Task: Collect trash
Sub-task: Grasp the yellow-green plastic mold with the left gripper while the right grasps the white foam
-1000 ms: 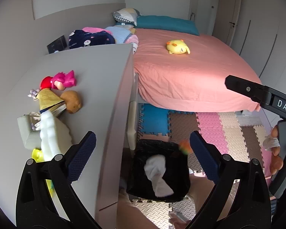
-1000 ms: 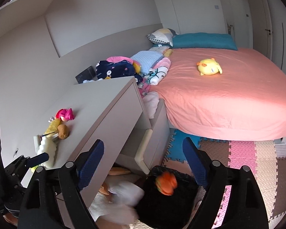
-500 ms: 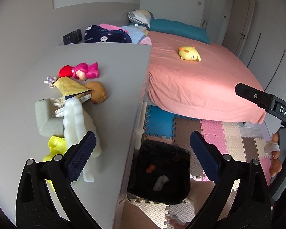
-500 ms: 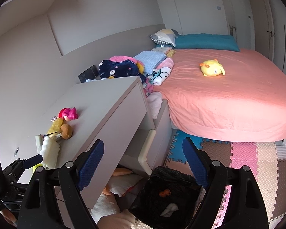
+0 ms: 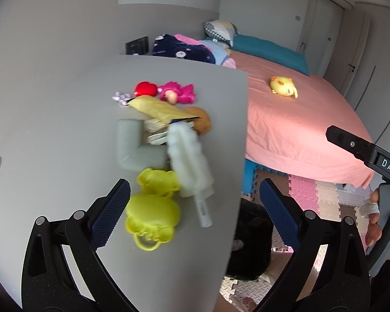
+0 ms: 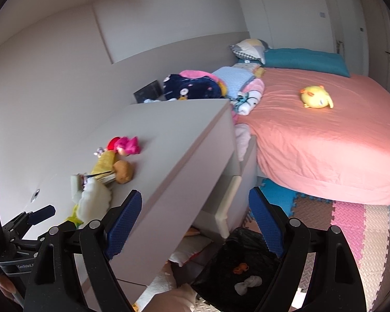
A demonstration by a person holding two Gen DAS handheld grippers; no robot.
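A black trash bin (image 6: 221, 262) stands on the floor by the grey dresser (image 6: 174, 140). An orange scrap (image 6: 241, 267) and a crumpled white tissue (image 6: 248, 284) lie inside it. My right gripper (image 6: 195, 223) hangs open above the bin and the dresser's edge, holding nothing. My left gripper (image 5: 195, 213) is open over the dresser top (image 5: 52, 119), with a yellow plastic toy (image 5: 153, 213) and the handle of a white fluffy brush (image 5: 189, 161) between its fingers, untouched. In the left wrist view only a dark part of the bin (image 5: 252, 239) shows.
Also on the dresser are a grey L-shaped piece (image 5: 135, 150), a yellow bag (image 5: 158, 109), a brown ball (image 5: 201, 122), a pink doll (image 5: 179, 93) and a red heart (image 5: 145, 88). A pink bed (image 6: 325, 140) with a yellow plush (image 6: 316, 97) lies to the right, with foam mats (image 6: 351, 228) below.
The white tissue and the orange scrap dropped into the bin. My left gripper swung left from above the bin to above the dresser top. The right gripper drifted a little.
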